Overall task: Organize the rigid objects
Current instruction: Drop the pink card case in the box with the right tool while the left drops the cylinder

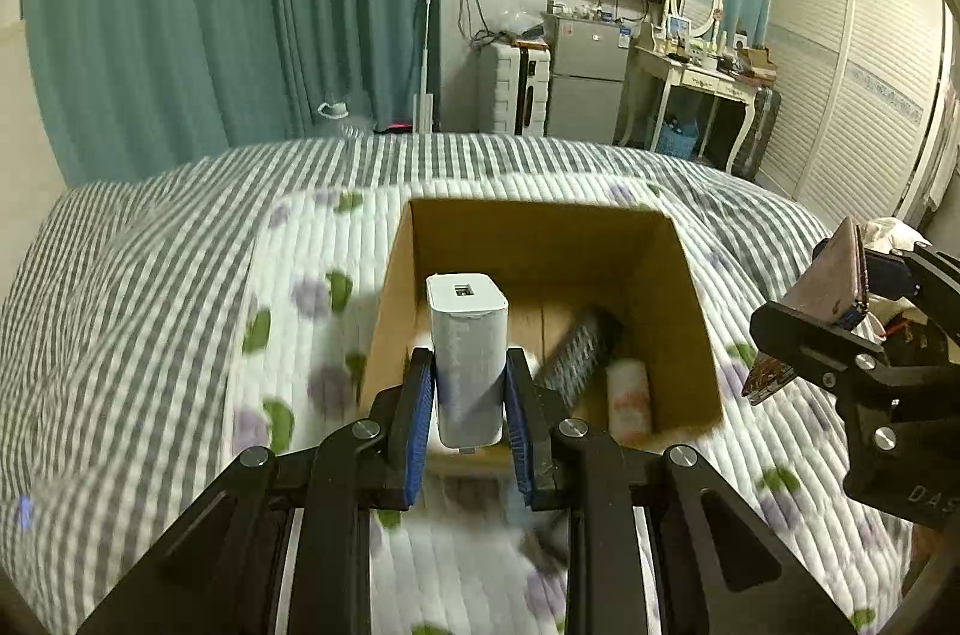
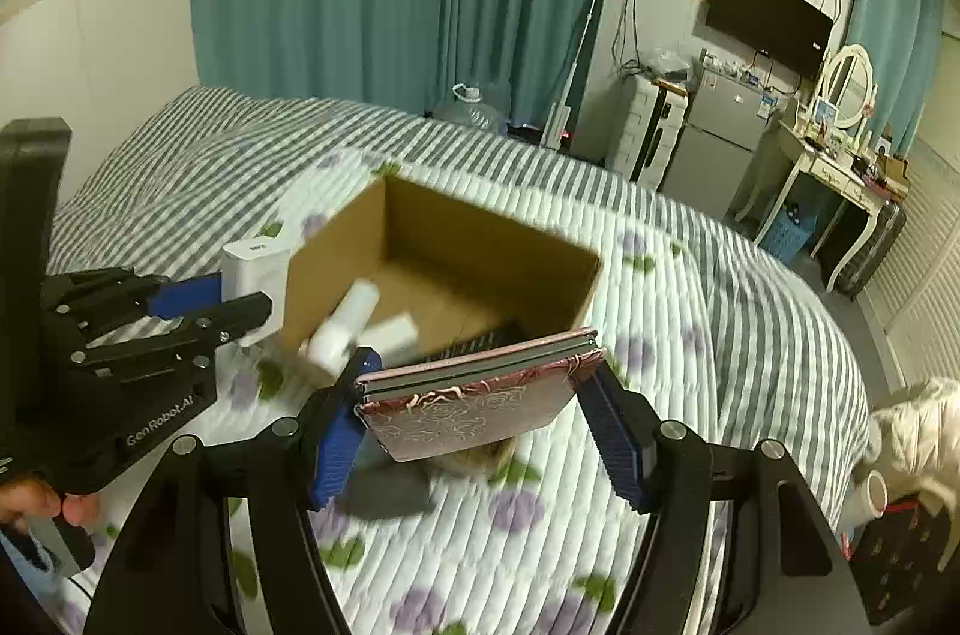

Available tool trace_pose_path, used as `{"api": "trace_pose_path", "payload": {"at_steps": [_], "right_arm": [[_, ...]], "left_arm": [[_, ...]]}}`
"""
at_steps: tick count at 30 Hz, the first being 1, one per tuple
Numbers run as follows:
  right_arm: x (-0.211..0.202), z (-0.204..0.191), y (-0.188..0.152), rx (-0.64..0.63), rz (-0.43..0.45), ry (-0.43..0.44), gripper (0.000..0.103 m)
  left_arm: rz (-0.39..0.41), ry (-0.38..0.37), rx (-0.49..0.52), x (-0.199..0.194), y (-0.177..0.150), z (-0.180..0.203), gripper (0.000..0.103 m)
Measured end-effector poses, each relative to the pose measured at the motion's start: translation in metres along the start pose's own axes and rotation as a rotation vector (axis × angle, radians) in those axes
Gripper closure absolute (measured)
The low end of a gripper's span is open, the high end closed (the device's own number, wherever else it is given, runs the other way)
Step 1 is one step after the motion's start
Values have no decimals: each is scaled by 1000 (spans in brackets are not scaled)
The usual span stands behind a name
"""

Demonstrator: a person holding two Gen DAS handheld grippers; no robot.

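The cardboard box (image 1: 540, 239) is open at the top, so there is room to enter from above. Its floor is crowded at 3 o'clock by a dark comb-like item (image 1: 579, 350) and a white roll (image 1: 629, 401). The right tool (image 1: 840, 335) blocks the approach from 3 o'clock. The bed (image 1: 150, 275) lies open at 9 o'clock.

So the left gripper (image 1: 468, 383) had its blue pads clamped on a white charger block (image 1: 467, 353), held upright just over the near edge of the open cardboard box (image 1: 540, 233). The box sat on the flowery quilt (image 1: 300, 311) covering the bed. Inside it lay a dark ribbed thing (image 1: 579, 347) and a pale cylinder (image 1: 629, 398). Over at the right edge, the right gripper (image 1: 840, 329) was gripping a pink rose-patterned case (image 1: 822, 287), tilted.
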State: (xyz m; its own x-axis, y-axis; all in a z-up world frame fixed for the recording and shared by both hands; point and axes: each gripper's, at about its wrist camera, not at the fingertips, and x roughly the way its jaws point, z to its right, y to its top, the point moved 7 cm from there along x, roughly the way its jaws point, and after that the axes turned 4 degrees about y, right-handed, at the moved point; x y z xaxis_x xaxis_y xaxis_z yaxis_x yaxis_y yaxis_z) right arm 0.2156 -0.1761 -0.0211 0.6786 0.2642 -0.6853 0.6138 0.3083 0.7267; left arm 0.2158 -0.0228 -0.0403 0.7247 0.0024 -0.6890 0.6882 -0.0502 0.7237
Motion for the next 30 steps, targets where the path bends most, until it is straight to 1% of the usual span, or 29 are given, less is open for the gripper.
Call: {"api": "trace_pose_path", "payload": {"at_steps": [2, 5, 9, 11, 13, 17, 18, 21, 23, 25, 26, 27, 28, 29, 30], "right_arm": [[14, 7, 14, 10, 0, -4, 36], [38, 18, 21, 23, -14, -13, 36], [76, 29, 14, 25, -58, -15, 36], [95, 32, 8, 30, -78, -9, 36], [102, 33, 7, 26, -68, 5, 36], [114, 33, 11, 8, -78, 22, 36], [116, 34, 14, 4, -75, 18, 36], [122, 37, 20, 10, -73, 26, 36], [125, 37, 23, 11, -71, 25, 36], [126, 37, 25, 13, -64, 31, 36], [126, 36, 25, 17, -59, 36, 36], [127, 36, 27, 24, -53, 40, 35], [125, 37, 29, 32, -46, 36, 26], [120, 40, 32, 45, -28, 16, 22], [115, 43, 35, 58, -11, 3, 20]], "left_arm": [[-21, -1, 18, 18, 7, 4, 80], [-74, -17, 36, 54, 10, 12, 80], [-127, -22, 39, 97, 3, 17, 80], [-147, -37, 56, 115, -3, 21, 80], [-161, -54, 68, 126, -5, 23, 80], [-147, -59, 62, 130, 0, 24, 79], [-140, -45, 57, 130, 2, 23, 77], [-137, 1, 56, 128, 4, 18, 77], [-109, 15, 49, 121, 7, 15, 77], [-93, 11, 42, 112, 11, 13, 73], [-83, 11, 40, 106, 13, 12, 65], [-67, 20, 41, 98, 16, 10, 52], [-41, 38, 43, 88, 18, 8, 46], [-21, 50, 44, 81, 20, 6, 43], [2, 66, 45, 71, 21, 3, 43]]}}
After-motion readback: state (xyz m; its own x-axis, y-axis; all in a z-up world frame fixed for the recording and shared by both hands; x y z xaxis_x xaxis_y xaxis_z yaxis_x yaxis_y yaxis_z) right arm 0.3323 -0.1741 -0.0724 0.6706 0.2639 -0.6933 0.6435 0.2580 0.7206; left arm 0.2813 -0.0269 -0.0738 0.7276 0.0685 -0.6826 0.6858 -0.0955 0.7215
